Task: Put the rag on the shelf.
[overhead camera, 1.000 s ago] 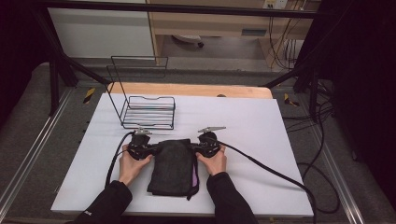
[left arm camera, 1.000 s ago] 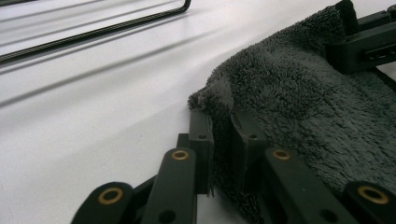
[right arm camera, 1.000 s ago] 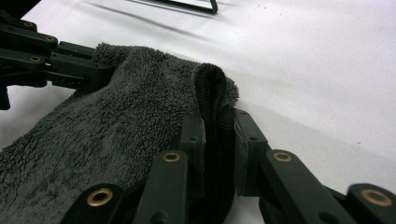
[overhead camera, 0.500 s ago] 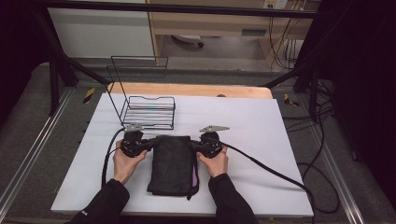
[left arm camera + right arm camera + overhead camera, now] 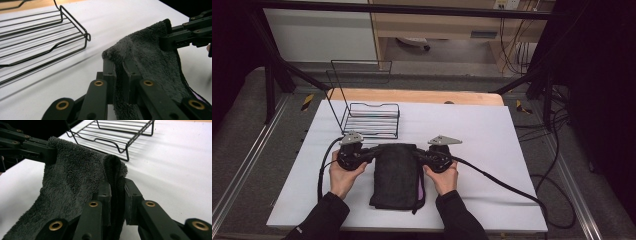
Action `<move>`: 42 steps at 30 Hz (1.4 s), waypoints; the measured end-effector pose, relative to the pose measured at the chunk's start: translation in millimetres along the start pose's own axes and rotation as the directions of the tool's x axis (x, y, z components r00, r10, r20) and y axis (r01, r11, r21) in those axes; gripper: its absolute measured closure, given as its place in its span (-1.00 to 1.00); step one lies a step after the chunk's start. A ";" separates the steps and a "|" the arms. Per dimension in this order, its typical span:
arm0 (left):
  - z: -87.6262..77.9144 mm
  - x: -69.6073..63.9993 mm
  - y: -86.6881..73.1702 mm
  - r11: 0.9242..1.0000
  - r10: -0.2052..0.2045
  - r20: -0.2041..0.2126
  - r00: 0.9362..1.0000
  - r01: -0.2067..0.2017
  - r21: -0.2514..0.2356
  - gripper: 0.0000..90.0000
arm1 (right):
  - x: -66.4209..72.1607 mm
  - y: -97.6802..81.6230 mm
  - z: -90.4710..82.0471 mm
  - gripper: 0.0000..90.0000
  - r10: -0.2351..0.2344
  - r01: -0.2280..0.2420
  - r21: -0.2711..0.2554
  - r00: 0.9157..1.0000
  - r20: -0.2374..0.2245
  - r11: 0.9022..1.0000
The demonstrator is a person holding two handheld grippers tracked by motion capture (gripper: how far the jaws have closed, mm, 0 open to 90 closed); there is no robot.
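Higher now — dark towel [image 5: 395, 175] between left tongs [image 5: 373, 152] and right tongs [image 5: 418, 153], both clamped on its corners

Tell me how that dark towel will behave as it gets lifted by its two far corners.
The towel will probably hang limp: its fluffy cloth already sags between the left tool and the right tool. It looks light and unlikely to slip, since the pile is pinched thickly at each corner.
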State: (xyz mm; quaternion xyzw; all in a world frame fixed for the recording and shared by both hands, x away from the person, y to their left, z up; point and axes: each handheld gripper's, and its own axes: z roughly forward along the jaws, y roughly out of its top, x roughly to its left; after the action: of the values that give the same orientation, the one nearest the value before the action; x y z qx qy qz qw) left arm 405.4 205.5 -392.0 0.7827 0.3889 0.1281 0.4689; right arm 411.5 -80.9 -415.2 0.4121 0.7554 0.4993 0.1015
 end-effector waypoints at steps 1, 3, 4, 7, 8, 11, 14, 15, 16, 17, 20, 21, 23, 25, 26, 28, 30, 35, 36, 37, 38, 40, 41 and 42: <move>-1.6 -1.0 0.7 1.000 0.002 0.001 1.000 -0.002 -0.004 0.83 | 2.3 0.6 -3.2 0.76 -0.004 0.004 -0.018 1.000 0.001 1.000; -4.6 -3.2 2.3 1.000 0.004 0.004 1.000 -0.004 -0.015 0.83 | 4.2 1.1 -6.6 0.76 -0.012 0.012 -0.033 1.000 0.003 0.999; -6.1 -4.1 3.3 1.000 0.004 0.007 1.000 -0.004 -0.022 0.83 | 4.2 1.1 -6.6 0.76 -0.012 0.012 -0.033 1.000 0.003 0.999; -10.8 -8.0 6.3 0.999 0.021 0.005 1.000 -0.021 -0.035 0.83 | 7.0 2.0 -11.6 0.76 -0.025 0.025 -0.058 1.000 0.009 0.998; -12.2 -9.4 7.3 0.999 0.026 0.004 1.000 -0.026 -0.037 0.82 | 8.8 2.9 -15.0 0.76 -0.026 0.027 -0.072 1.000 0.007 0.997; -16.9 -12.9 10.1 0.998 0.036 0.002 0.999 -0.035 -0.050 0.83 | 10.1 3.9 -18.2 0.76 -0.036 0.036 -0.088 0.999 0.010 0.995; -21.1 -16.4 12.4 0.997 0.045 -0.002 0.999 -0.045 -0.064 0.82 | 12.4 5.4 -23.3 0.76 -0.042 0.043 -0.110 0.999 0.010 0.993; -22.3 -17.4 13.1 0.996 0.052 -0.003 0.999 -0.052 -0.068 0.83 | 13.2 5.8 -24.8 0.76 -0.043 0.044 -0.117 0.999 0.010 0.992; -23.2 -18.5 13.6 0.996 0.052 -0.003 0.999 -0.052 -0.073 0.82 | 13.6 6.3 -26.3 0.76 -0.048 0.049 -0.122 0.999 0.011 0.991; -24.3 -19.6 14.1 0.995 0.054 -0.003 0.999 -0.054 -0.078 0.82 | 14.6 7.1 -28.9 0.76 -0.051 0.052 -0.133 0.999 0.012 0.990; -27.0 -22.0 15.6 0.994 0.060 -0.007 0.998 -0.061 -0.093 0.82 | 15.6 8.6 -32.8 0.76 -0.057 0.057 -0.147 0.998 0.009 0.987; -28.1 -22.8 16.2 0.993 0.062 -0.008 0.998 -0.062 -0.099 0.82 | 16.0 9.2 -34.2 0.76 -0.056 0.057 -0.154 0.998 0.007 0.986; -30.2 -24.3 17.3 0.992 0.064 -0.009 0.998 -0.065 -0.111 0.83 | 16.9 10.6 -37.2 0.76 -0.055 0.055 -0.166 0.998 0.004 0.985; -32.7 -26.0 18.7 0.990 0.069 -0.009 0.998 -0.070 -0.124 0.83 | 17.5 12.1 -40.8 0.76 -0.058 0.058 -0.179 0.998 0.003 0.982; -34.0 -27.0 19.5 0.989 0.071 -0.009 0.997 -0.072 -0.129 0.83 | 18.0 12.9 -42.7 0.76 -0.058 0.057 -0.185 0.998 0.002 0.981; -36.7 -28.6 21.2 0.987 0.076 -0.006 0.997 -0.076 -0.140 0.83 | 18.4 13.7 -44.5 0.76 -0.058 0.057 -0.193 0.998 0.001 0.980; -39.4 -30.5 22.8 0.985 0.080 -0.006 0.997 -0.080 -0.151 0.83 | 20.2 16.6 -49.6 0.76 -0.065 0.065 -0.209 0.998 0.006 0.976; -45.6 -34.7 26.0 0.980 0.089 -0.010 0.996 -0.089 -0.177 0.83 | 25.3 22.4 -56.7 0.76 -0.090 0.091 -0.231 0.996 0.014 0.969; -47.0 -35.0 26.6 0.979 0.088 -0.008 0.996 -0.088 -0.185 0.83 | 26.2 23.7 -58.3 0.76 -0.094 0.095 -0.236 0.995 0.015 0.967; -48.5 -35.4 27.2 0.977 0.087 -0.007 0.996 -0.087 -0.193 0.83 | 27.3 24.9 -60.0 0.76 -0.097 0.098 -0.242 0.995 0.015 0.965; -50.2 -35.8 27.9 0.976 0.087 -0.007 0.996 -0.087 -0.198 0.83 | 28.3 26.2 -61.7 0.76 -0.101 0.102 -0.248 0.995 0.017 0.963; -53.6 -36.5 29.3 0.973 0.089 -0.007 0.996 -0.088 -0.212 0.83 | 29.1 27.4 -63.3 0.76 -0.106 0.107 -0.255 0.994 0.015 0.961; -55.0 -37.2 29.9 0.971 0.088 -0.007 0.996 -0.087 -0.222 0.83 | 31.1 29.7 -66.5 0.76 -0.112 0.113 -0.266 0.994 0.017 0.957; -56.8 -37.7 30.7 0.970 0.089 -0.008 0.996 -0.089 -0.227 0.83 | 32.1 30.8 -68.0 0.76 -0.116 0.116 -0.270 0.993 0.016 0.956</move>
State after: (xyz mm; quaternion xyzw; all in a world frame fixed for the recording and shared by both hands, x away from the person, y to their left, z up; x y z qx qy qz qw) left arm 363.2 206.1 -330.3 0.7407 0.3356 0.1917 0.5495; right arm 368.6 -98.2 -348.4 0.3495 0.7030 0.5908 0.1861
